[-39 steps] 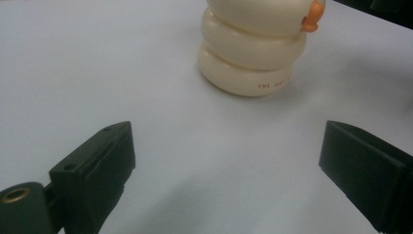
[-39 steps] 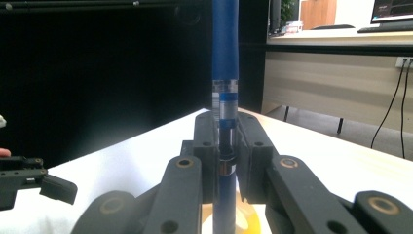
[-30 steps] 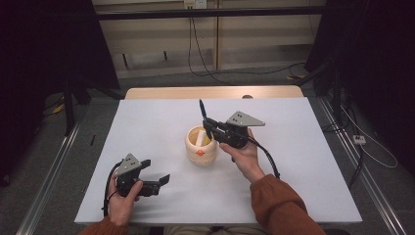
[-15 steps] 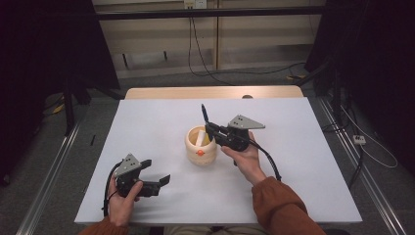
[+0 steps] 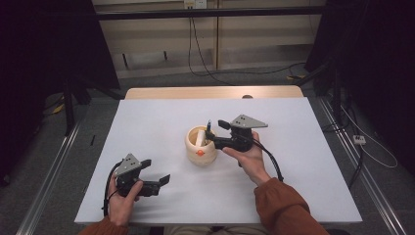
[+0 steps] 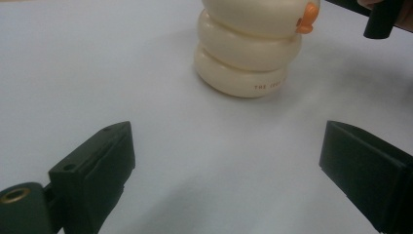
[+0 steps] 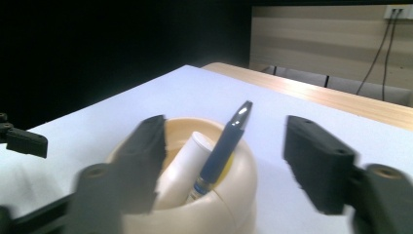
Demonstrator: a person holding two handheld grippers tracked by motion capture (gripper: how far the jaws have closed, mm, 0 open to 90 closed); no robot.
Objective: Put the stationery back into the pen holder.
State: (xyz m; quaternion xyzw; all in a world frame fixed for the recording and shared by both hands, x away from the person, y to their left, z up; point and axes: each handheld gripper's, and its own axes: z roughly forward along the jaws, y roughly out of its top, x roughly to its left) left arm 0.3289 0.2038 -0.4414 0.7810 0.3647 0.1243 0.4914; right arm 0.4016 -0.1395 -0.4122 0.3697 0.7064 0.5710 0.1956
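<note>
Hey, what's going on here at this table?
A person at a white table works a claw in each hand. The right claw sits at a cream ribbed holder; its jaws have just been opening, and the dark pen now stands free between them, leaning in the holder beside a white tube. The left claw rests open on the table nearer the person, holding nothing.

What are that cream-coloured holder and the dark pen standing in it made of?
The holder looks like glazed ceramic or smooth moulded plastic: stacked rounded rings with a soft sheen and small printed lettering. I cannot tell which. The pen seems to be dark plastic with a shiny tip that catches light, perhaps metal.
</note>
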